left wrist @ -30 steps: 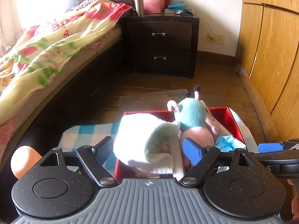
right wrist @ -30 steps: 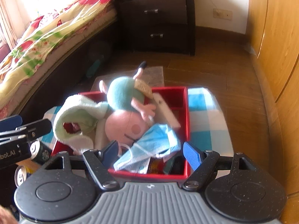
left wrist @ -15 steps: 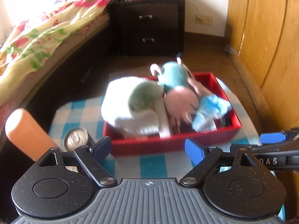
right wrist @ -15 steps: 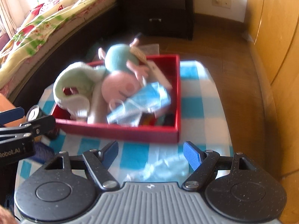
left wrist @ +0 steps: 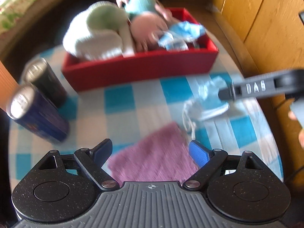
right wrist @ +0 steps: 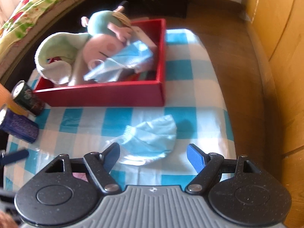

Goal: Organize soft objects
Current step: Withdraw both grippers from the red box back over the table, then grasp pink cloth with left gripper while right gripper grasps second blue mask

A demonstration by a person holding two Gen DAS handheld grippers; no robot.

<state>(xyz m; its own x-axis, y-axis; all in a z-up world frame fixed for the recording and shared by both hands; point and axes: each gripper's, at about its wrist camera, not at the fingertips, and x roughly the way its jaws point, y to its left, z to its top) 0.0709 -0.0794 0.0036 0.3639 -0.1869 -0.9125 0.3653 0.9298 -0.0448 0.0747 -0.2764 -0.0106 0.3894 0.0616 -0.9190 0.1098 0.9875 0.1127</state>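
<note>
A red box (left wrist: pixel 140 68) (right wrist: pixel 102 95) on the blue-checked tablecloth (left wrist: pixel 123 114) holds a white-green towel (left wrist: pixel 98 34) (right wrist: pixel 57 57), a pink and teal plush (left wrist: pixel 146 24) (right wrist: pixel 100 47) and a blue face mask (left wrist: pixel 182 32) (right wrist: pixel 125 60). In front of the box lies a purple cloth (left wrist: pixel 152 161), blurred. My left gripper (left wrist: pixel 151 148) is open above it, its pads not touching it. A second blue mask (right wrist: pixel 152 138) (left wrist: pixel 210 98) lies flat on the table. My right gripper (right wrist: pixel 153 150) is open just over its near edge.
Two drink cans (left wrist: pixel 47 81) (left wrist: pixel 36 114) stand left of the box, next to an orange object (left wrist: pixel 5 87). A wooden wardrobe (left wrist: pixel 266 19) runs along the right. A bed with a flowered quilt (right wrist: pixel 38 3) is at the far left.
Both grippers have drawn back from the red box and tipped downward. The purple cloth, the mask on the table and the cans have come into view. Nothing was taken hold of.
</note>
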